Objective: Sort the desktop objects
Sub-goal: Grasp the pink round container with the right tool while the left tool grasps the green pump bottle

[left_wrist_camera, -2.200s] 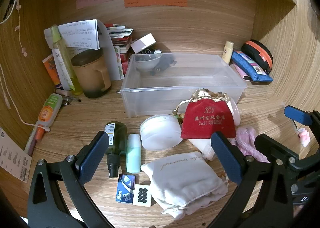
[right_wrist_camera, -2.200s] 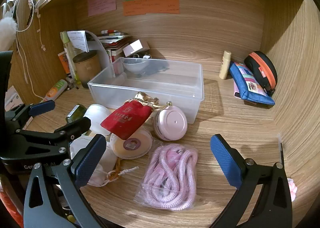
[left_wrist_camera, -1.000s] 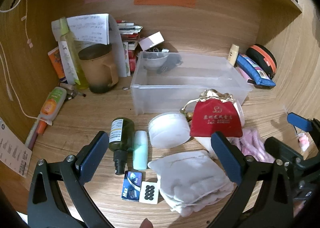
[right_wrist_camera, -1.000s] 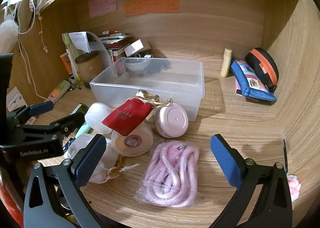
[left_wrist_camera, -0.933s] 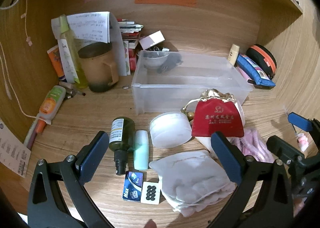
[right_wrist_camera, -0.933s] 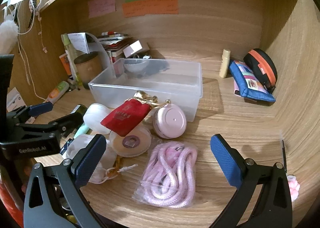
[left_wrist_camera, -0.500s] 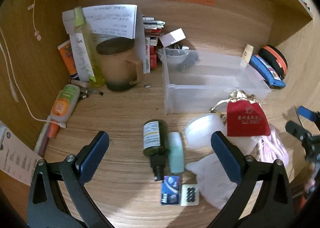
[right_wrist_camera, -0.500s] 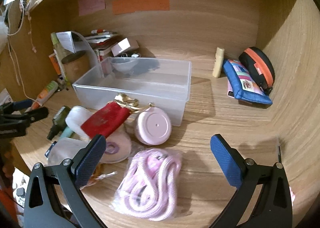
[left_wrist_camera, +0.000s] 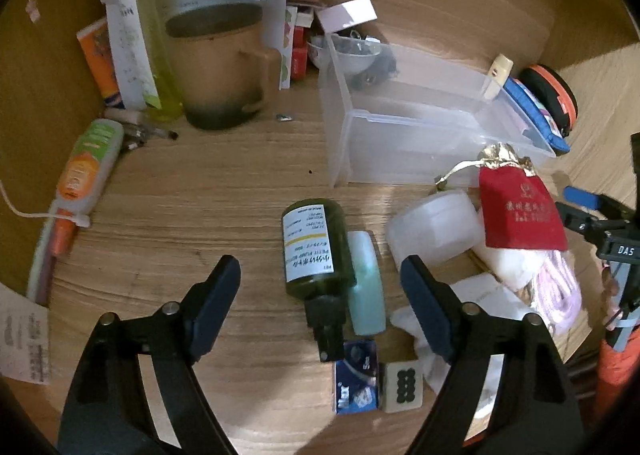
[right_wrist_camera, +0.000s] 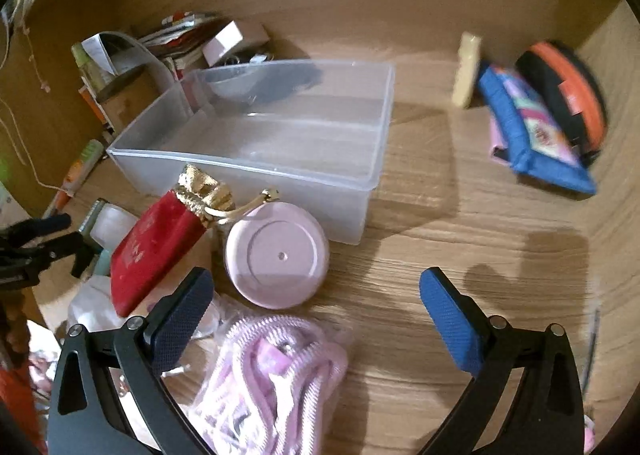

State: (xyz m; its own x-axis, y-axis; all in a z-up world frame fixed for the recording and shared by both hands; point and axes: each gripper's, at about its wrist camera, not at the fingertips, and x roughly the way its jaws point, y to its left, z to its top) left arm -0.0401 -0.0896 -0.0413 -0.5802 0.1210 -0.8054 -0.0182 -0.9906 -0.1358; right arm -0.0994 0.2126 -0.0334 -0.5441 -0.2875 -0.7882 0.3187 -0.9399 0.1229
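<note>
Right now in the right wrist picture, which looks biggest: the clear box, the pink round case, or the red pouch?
1. clear box, clearly biggest.
2 and 3. pink round case and red pouch look alike in size; I won't rank them.

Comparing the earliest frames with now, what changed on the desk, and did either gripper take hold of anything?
Both grippers came in lower over the clutter. The left gripper shifted left, from over the white cloth pouch to over the dark green bottle; its jaws are closing, the bottle's neck between them, not yet pressed. The right gripper stayed open near the pink round case. Nothing was taken or released; the clear bin and objects kept their places.
</note>
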